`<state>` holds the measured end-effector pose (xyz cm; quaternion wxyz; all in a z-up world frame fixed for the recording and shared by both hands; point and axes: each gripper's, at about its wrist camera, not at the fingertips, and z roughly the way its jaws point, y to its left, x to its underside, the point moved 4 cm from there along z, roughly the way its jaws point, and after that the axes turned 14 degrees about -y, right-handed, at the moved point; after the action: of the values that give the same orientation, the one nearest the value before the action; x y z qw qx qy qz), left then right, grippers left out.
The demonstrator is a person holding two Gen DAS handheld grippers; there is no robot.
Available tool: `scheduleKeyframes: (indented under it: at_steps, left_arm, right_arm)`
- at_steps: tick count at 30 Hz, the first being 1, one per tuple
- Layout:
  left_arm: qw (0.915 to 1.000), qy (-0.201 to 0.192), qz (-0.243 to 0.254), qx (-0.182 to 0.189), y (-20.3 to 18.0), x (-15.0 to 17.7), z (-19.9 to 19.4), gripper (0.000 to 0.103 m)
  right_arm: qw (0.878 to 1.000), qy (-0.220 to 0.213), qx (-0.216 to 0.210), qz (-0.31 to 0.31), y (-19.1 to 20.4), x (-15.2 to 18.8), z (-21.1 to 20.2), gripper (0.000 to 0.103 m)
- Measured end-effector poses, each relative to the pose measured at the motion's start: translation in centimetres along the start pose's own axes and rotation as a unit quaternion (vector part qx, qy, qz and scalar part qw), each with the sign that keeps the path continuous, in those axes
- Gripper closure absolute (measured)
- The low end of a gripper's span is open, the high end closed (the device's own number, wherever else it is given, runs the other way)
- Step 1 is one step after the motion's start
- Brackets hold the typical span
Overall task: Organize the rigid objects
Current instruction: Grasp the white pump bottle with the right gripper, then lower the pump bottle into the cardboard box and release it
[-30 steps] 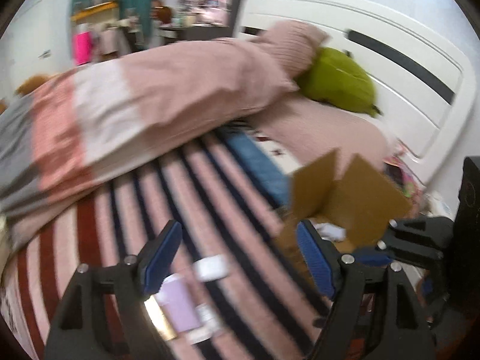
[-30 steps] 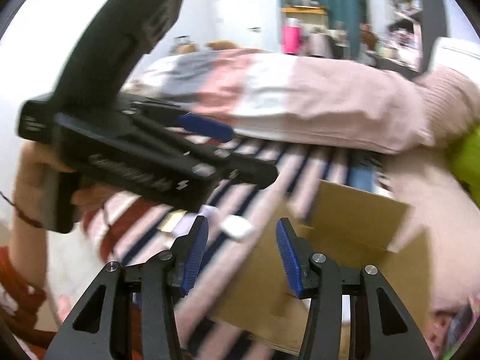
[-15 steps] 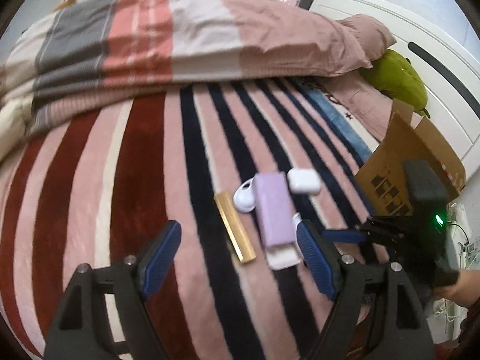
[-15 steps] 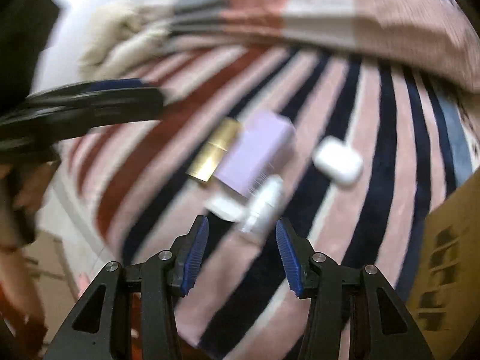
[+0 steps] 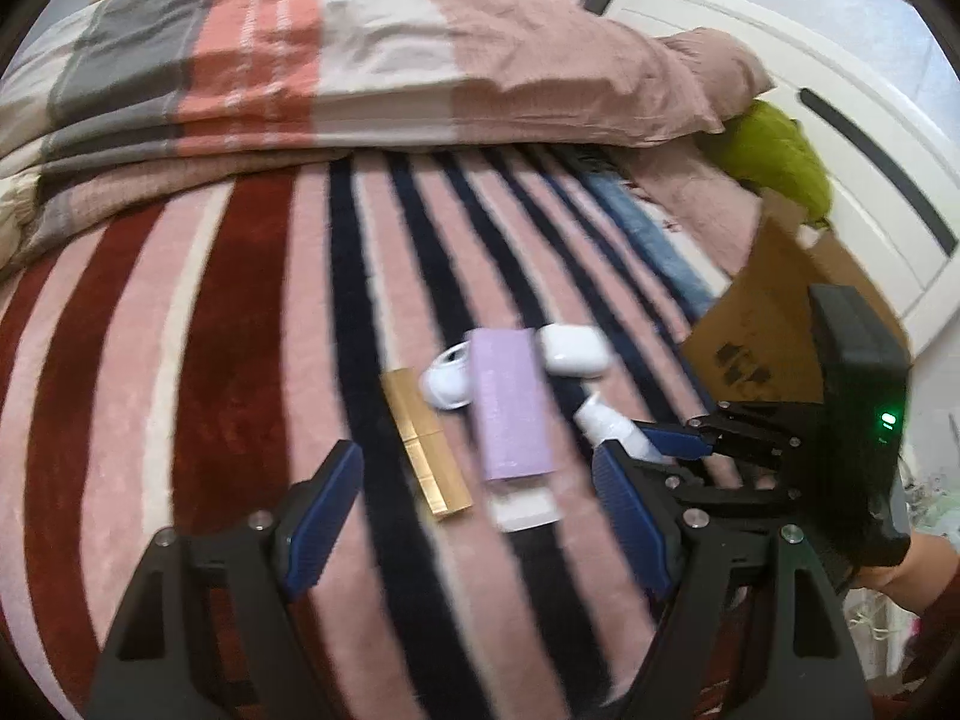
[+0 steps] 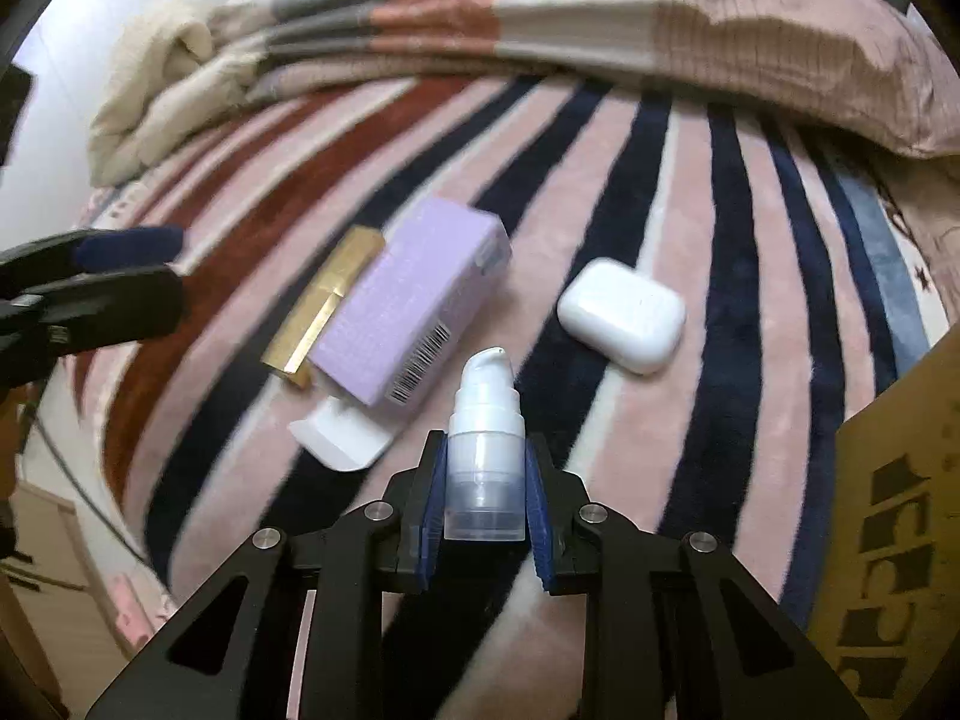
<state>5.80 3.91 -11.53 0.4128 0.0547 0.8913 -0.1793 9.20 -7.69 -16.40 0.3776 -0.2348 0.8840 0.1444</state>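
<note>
Striped bedding [image 5: 252,312] fills both views, with a folded duvet [image 5: 336,60] heaped far beyond the jaws and a white headboard [image 5: 840,138] off to the right. Cardboard box [image 6: 894,516] stands at the right of the right gripper's jaws, its flap raised; what's inside can't be made out. Bare blanket lies open left of the left jaws. Ahead of the left gripper [image 5: 480,510], jaws spread wide with nothing between them, sits the cluster: purple box [image 5: 510,408] touching a gold tube [image 5: 426,444] on its left, a white earbud case [image 6: 621,315] apart to the right, a white cap [image 6: 342,435] at the box's near end. Right gripper [image 6: 483,498] pinches the pump bottle [image 6: 485,438] between both pads, nozzle pointing forward.
</note>
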Motion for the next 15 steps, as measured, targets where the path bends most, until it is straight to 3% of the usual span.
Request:
scheduleKeyframes:
  at_steps: [6,9,15]
  left_arm:
    - [0.9966,-0.025,0.006,0.078,-4.6,-3.5,-1.2,0.027]
    - [0.9924,-0.039,0.008,0.116,-7.2,-5.5,-2.0,0.04]
    - [0.9819,-0.041,0.046,0.179,-13.5,-8.8,-1.5,0.068]
  right_arm:
    - [0.995,-0.078,-0.054,-0.03,1.8,-3.3,-6.6,0.083]
    - [0.989,-0.12,-0.068,-0.048,1.7,-5.1,-10.4,0.083]
    - [0.985,-0.161,-0.053,-0.038,-1.4,-6.7,-14.4,0.083]
